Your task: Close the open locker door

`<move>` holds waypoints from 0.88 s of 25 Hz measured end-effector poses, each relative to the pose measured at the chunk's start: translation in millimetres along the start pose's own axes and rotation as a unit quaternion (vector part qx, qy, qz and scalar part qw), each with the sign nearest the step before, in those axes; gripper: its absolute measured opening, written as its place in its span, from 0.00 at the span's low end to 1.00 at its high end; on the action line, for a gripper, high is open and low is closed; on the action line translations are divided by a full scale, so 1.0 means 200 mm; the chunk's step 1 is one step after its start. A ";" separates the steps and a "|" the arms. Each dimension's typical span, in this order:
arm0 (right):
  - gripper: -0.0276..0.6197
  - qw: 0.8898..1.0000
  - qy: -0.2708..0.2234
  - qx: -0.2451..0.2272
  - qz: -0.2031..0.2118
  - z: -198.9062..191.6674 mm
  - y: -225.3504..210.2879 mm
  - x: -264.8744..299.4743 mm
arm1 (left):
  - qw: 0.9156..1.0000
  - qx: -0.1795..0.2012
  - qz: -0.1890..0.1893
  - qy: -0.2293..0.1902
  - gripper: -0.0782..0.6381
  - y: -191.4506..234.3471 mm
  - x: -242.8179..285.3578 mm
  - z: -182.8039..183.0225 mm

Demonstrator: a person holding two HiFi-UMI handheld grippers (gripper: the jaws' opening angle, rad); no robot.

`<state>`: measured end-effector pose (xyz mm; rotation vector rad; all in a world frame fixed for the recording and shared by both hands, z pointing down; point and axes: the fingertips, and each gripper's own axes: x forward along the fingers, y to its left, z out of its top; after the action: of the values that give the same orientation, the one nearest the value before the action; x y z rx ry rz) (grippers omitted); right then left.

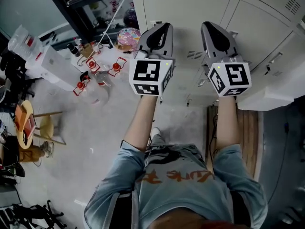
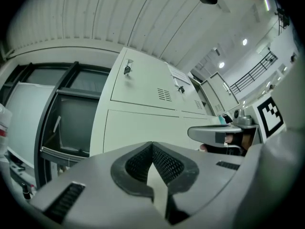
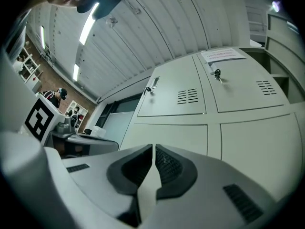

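We hold two grippers out ahead of us, side by side and apart. Each carries one cube with black-and-white square markers. The left gripper (image 1: 161, 30) (image 2: 152, 146) has its jaws closed tip to tip with nothing between them. The right gripper (image 1: 212, 30) (image 3: 153, 149) has its jaws drawn together too, with only a hairline slit between them, and it is empty as well.

Both point at the bank of pale grey metal lockers (image 1: 248, 13). In the right gripper view we count four shut doors straight ahead. The two upper doors each have one key in the lock (image 3: 217, 74) and one vent grille, and the two lower ones are plain. One white paper sheet (image 3: 224, 55) is stuck on the upper right door.

The open locker door (image 1: 269, 98) seems to be the pale slab jutting out from the bank, though the steep angle makes this hard to confirm. It lies to the right of the right gripper, and neither gripper touches it. At the far right of the right gripper view, an open compartment with shelves (image 3: 281, 78) shows.

On the pale floor (image 1: 95, 128) to our left lie three small red-framed objects (image 1: 91, 65), too small to identify.
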<state>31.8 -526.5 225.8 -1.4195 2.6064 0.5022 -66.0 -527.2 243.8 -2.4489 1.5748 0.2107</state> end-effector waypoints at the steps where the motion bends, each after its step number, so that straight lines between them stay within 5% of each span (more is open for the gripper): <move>1: 0.10 1.000 0.000 0.005 -0.004 -0.01 -0.01 -0.04 | 1.000 -0.001 0.002 0.004 0.13 -0.03 -0.02 -0.02; 12: 0.10 0.996 0.050 0.060 -0.041 -0.43 0.00 -0.54 | 0.995 -0.032 0.039 0.080 0.13 -0.35 -0.31 -0.51; 22: 0.10 0.988 0.100 0.092 -0.074 -0.79 0.01 -0.92 | 0.990 -0.003 0.081 0.119 0.13 -0.48 -0.50 -0.80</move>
<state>137.9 -435.4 424.7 -1.6600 2.5851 0.1005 -21.0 -442.0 431.7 -2.4255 1.8754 -0.0546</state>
